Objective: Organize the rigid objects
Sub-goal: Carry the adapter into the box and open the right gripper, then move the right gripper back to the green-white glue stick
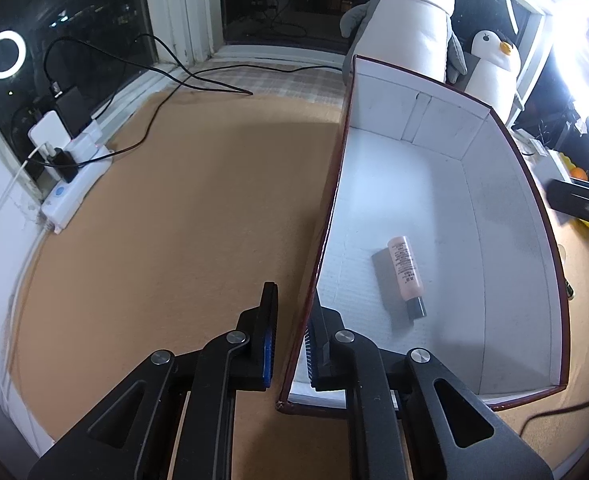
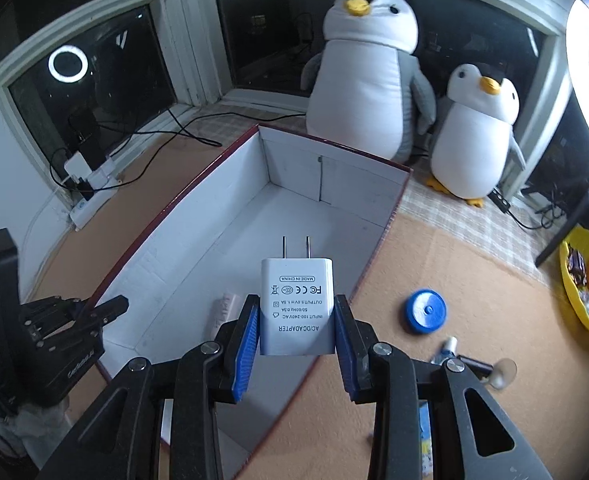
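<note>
A white-lined box with a dark red rim [image 1: 506,208] stands open on the brown mat. A pink bottle with a grey cap [image 1: 406,272] lies on its floor. My left gripper [image 1: 294,300] is shut on the box's left wall near the front corner, one finger outside and one inside. In the right wrist view my right gripper [image 2: 296,300] is shut on a white AC adapter [image 2: 297,304], prongs pointing away, held above the box [image 2: 294,208]. The bottle [image 2: 226,308] shows partly beside my left finger. The left gripper [image 2: 94,312] appears at the box's left wall.
Two plush penguins [image 2: 366,80] stand behind the box. On the mat to its right lie a blue round lid [image 2: 426,312], a small tube [image 2: 448,350] and a suction cup [image 2: 502,372]. A yellow bowl of oranges [image 2: 574,280] sits far right. A power strip with cables [image 1: 74,184] lies at the left.
</note>
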